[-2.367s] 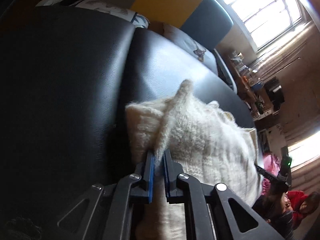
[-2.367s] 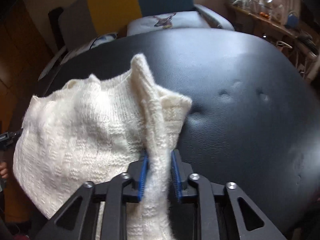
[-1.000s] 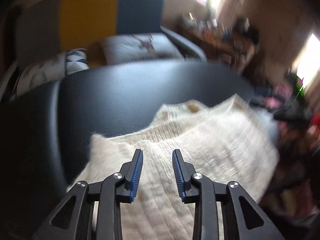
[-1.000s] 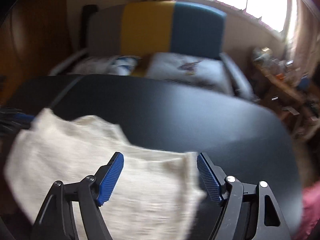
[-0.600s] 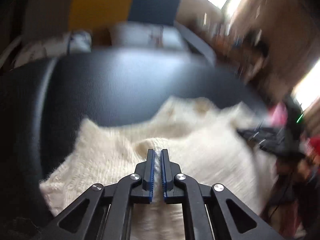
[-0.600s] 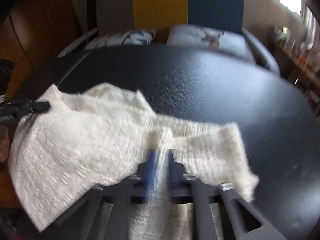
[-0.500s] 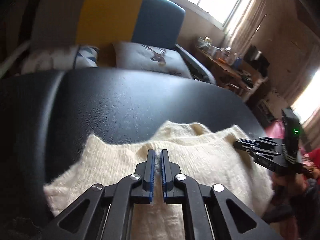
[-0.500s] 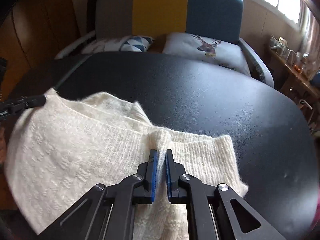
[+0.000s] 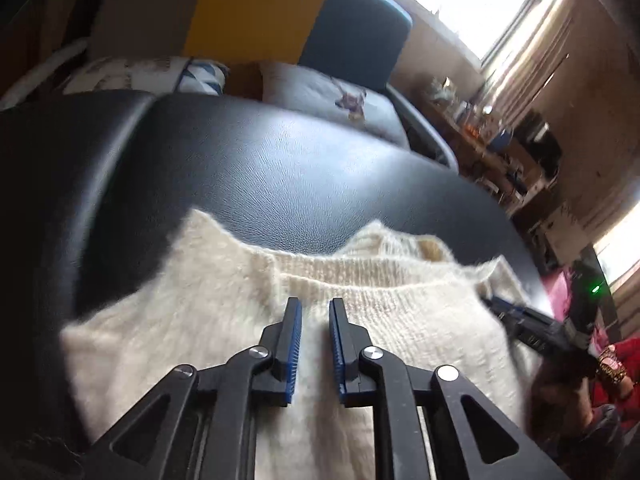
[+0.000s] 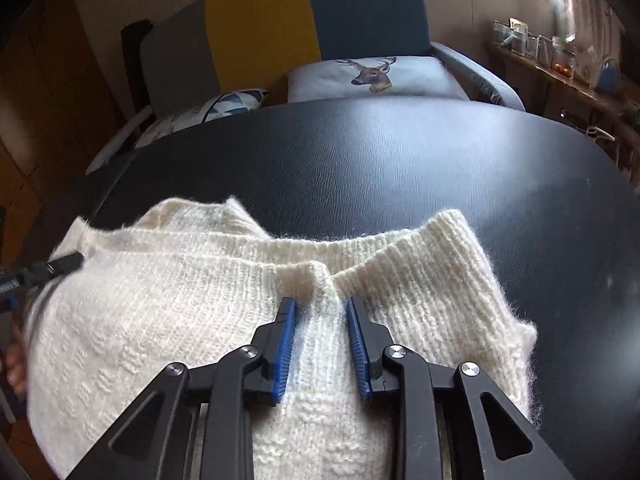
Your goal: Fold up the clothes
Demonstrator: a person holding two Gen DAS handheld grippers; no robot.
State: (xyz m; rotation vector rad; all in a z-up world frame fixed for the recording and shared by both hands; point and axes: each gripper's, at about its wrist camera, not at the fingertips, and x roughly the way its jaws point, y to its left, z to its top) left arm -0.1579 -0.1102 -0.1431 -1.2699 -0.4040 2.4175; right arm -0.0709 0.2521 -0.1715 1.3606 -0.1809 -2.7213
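A cream knitted sweater (image 9: 200, 312) lies folded on the black padded table (image 9: 280, 168), its ribbed edge toward the far side. My left gripper (image 9: 314, 304) hovers open just over the knit, a narrow gap between its blue pads and nothing clamped. In the right wrist view, the sweater (image 10: 160, 312) shows a small pinched ridge just ahead of my right gripper (image 10: 318, 304), which stands open with flat knit under the gap. Each gripper shows at the other view's edge: the right gripper (image 9: 532, 328) and the left gripper (image 10: 44, 272).
The black table (image 10: 380, 160) stretches bare beyond the sweater. Behind it stands a grey, yellow and teal sofa (image 10: 312, 12) with a deer cushion (image 10: 372, 74). A cluttered shelf (image 10: 560, 56) runs under the window on the right. A hand (image 10: 16, 360) shows at the left edge.
Half a second ago both grippers were shut on pinches of the sweater; both have now opened and let the knit go. The sweater lies flatter on the table.
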